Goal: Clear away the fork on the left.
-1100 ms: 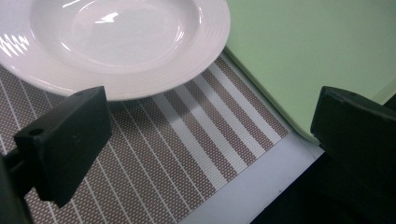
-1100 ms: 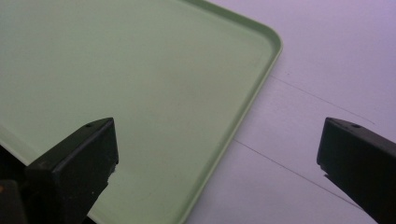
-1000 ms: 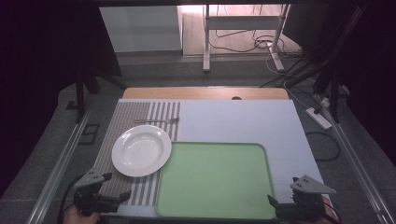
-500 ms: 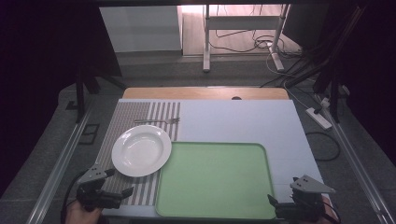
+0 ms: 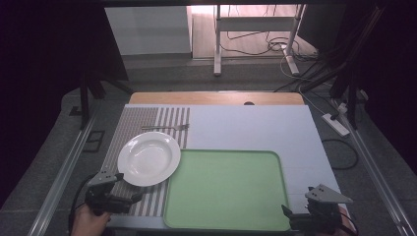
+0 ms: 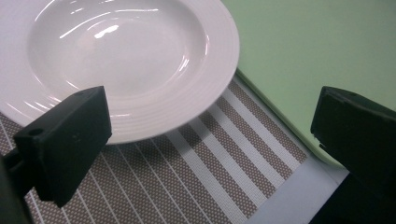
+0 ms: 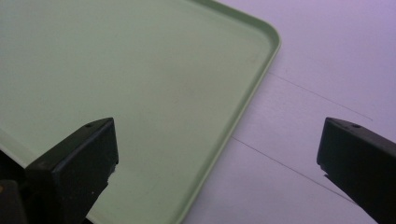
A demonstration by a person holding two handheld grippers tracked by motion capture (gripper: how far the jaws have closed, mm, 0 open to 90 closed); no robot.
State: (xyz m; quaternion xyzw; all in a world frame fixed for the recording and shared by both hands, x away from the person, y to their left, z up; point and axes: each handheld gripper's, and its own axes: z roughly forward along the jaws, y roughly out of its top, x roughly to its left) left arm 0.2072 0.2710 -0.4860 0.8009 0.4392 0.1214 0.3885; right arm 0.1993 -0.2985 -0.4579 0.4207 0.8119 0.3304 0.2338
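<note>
Approach step: left gripper (image 5: 129, 192), jaws wide, hovers at the near rim of the white plate (image 5: 149, 158) on the striped mat (image 6: 196, 182). Right gripper (image 5: 295, 216), also wide, waits by the green tray (image 5: 226, 189). Next likely calls for straddling the rim.

Plate (image 5: 149, 158) on placemat (image 5: 129, 132) at table's (image 5: 255, 125) left edge; fork (image 5: 166, 128) behind plate; tray (image 5: 226, 189) right of it, along near edge.

Probably a lab: a test table (image 5: 246, 128) in a dark room, loose cables (image 5: 265, 46) and a power strip (image 5: 336, 124) on the floor
</note>
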